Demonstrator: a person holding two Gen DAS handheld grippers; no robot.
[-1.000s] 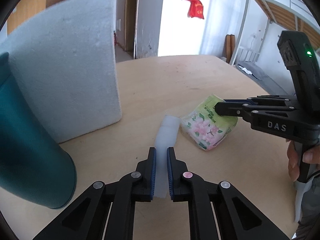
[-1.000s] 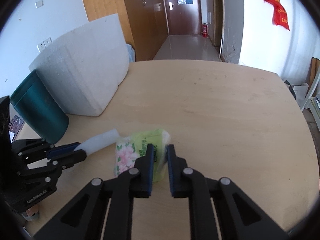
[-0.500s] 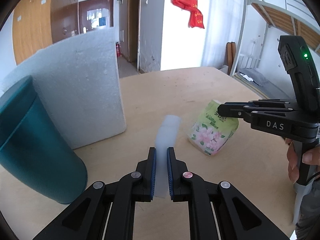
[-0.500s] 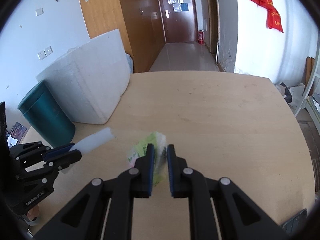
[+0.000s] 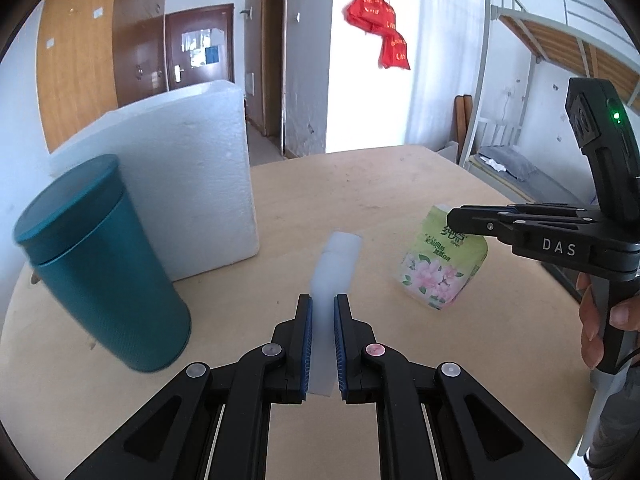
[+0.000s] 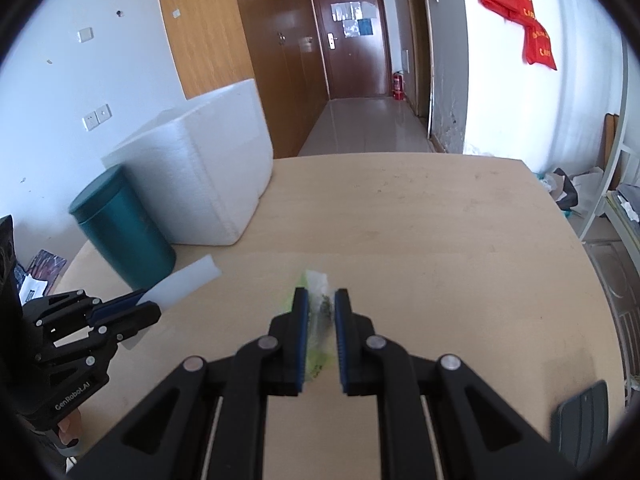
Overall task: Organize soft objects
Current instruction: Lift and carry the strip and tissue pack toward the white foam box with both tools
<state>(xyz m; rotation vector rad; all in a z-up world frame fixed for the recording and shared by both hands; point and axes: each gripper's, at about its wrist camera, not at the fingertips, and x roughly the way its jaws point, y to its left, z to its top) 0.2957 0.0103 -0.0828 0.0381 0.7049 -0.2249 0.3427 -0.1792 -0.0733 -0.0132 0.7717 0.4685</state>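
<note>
My left gripper [image 5: 322,304] is shut on a thin white foam strip [image 5: 335,264] that sticks out forward, lifted off the table. In the right wrist view the same strip [image 6: 188,282] juts from the left gripper [image 6: 150,308] at the lower left. My right gripper [image 6: 321,298] is shut on the top of a green tissue pack with pink flowers [image 6: 318,308]. From the left wrist view that pack [image 5: 440,268] hangs below the right gripper [image 5: 454,216], clear of the table.
A big white polystyrene box [image 5: 188,184] stands at the back left of the round wooden table [image 6: 420,216], with a teal lidded canister [image 5: 100,260] in front of it. A person's fingers [image 5: 596,328] wrap the right gripper's handle. A bunk bed frame [image 5: 560,40] stands beyond the table's right edge.
Both grippers have risen with their loads. The foam strip and the tissue pack have come up off the table, and the box and canister look lower and farther away.
</note>
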